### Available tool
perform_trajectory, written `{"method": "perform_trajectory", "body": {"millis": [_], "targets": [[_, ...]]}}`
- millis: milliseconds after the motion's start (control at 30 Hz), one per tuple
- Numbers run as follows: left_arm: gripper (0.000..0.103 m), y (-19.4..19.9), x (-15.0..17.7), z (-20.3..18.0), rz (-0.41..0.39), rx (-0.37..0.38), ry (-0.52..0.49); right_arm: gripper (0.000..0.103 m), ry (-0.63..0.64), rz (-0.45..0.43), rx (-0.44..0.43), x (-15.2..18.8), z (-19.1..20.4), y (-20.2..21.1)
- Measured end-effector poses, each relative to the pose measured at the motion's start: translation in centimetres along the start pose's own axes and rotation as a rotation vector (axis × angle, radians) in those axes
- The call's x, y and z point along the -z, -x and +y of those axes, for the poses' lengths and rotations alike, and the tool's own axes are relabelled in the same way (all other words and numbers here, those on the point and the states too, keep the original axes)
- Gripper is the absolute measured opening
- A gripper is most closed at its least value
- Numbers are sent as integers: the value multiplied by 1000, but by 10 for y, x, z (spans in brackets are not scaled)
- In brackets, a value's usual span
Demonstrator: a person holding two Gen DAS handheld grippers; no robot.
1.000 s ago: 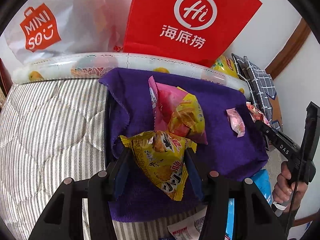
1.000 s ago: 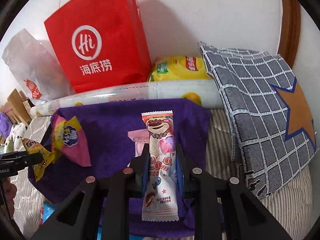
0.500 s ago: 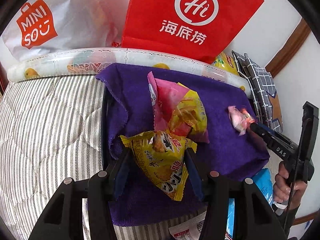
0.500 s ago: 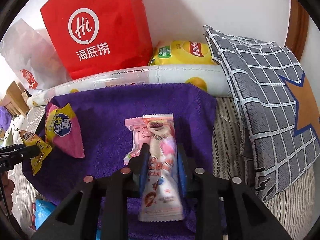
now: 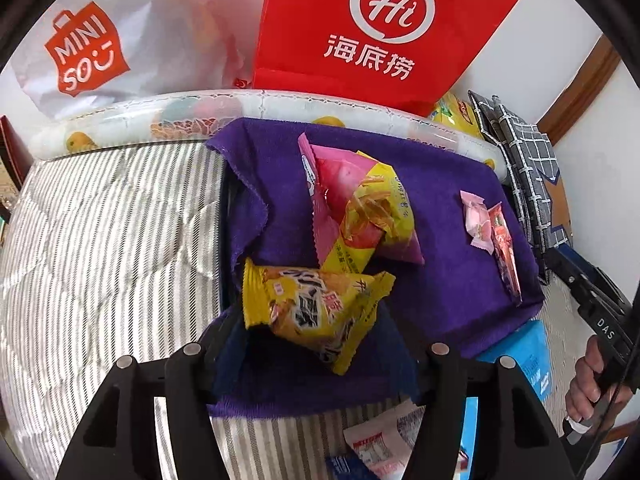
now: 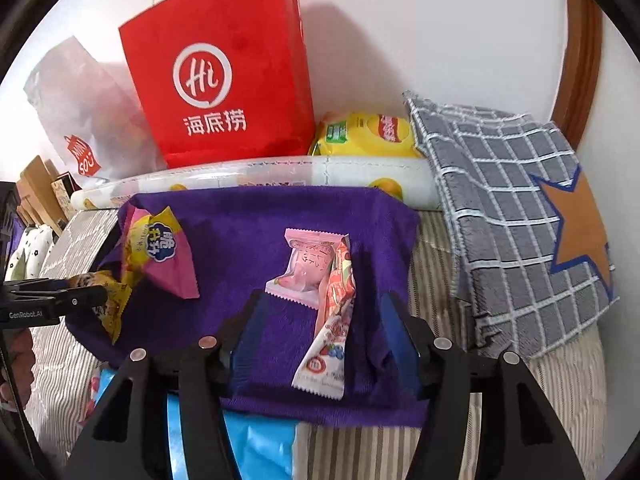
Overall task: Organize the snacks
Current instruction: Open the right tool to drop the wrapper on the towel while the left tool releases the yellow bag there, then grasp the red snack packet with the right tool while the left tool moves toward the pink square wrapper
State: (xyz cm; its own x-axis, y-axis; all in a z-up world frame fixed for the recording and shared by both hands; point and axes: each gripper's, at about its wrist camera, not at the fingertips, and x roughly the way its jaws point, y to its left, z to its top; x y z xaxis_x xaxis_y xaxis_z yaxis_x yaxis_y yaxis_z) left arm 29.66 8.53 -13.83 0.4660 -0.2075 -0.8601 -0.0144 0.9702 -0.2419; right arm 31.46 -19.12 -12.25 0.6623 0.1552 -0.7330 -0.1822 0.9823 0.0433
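Note:
A purple cloth [image 5: 448,208] lies on the striped bed. My left gripper [image 5: 312,344] is open; a yellow snack bag [image 5: 312,312] lies on the cloth between its fingers, against a pink and yellow snack bag [image 5: 356,216]. My right gripper [image 6: 320,340] is open; a long pink bear-print snack stick [image 6: 332,328] lies loose between its fingers, leaning on a small pink candy packet [image 6: 308,268]. The purple cloth [image 6: 248,240] also shows in the right wrist view, with the pink and yellow bag [image 6: 160,252] at its left and the left gripper's tip by the yellow bag [image 6: 108,304].
A red paper bag [image 5: 380,28] and a white Miniso bag [image 5: 92,52] stand against the wall behind a rolled fruit-print mat [image 5: 160,120]. A yellow chips bag [image 6: 364,136] and a grey checked cushion [image 6: 520,216] are at right. Blue packets [image 6: 256,452] lie at the cloth's near edge.
Both grippers have opened. The left let go of the yellow bag, which now lies on the cloth. The right let go of the pink stick beside the pink candy packet and drew back.

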Motion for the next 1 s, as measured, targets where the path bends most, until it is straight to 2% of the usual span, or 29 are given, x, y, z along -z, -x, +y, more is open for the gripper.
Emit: {"method": "perform_trajectory", "body": {"millis": [100, 267, 400, 467, 667, 833, 1000], "targets": [[69, 13, 5, -1, -18, -38, -5, 59, -7, -28, 30, 4, 0, 17], [72, 40, 19, -7, -58, -97, -25, 58, -6, -85, 90, 15, 2, 48], [74, 58, 32, -12, -84, -126, -34, 59, -16, -43, 81, 23, 4, 64], [77, 67, 39, -13, -94, -133, -32, 67, -35, -36, 89, 29, 4, 73], [81, 87, 58, -20, -112, -147, -35, 79, -76, -39, 105, 49, 4, 103], [81, 100, 74, -26, -115, -117, -52, 84, -91, -40, 170, 64, 6, 122], [81, 113, 91, -30, -154, -63, -36, 84, -97, -105, 146, 82, 4, 144]]}}
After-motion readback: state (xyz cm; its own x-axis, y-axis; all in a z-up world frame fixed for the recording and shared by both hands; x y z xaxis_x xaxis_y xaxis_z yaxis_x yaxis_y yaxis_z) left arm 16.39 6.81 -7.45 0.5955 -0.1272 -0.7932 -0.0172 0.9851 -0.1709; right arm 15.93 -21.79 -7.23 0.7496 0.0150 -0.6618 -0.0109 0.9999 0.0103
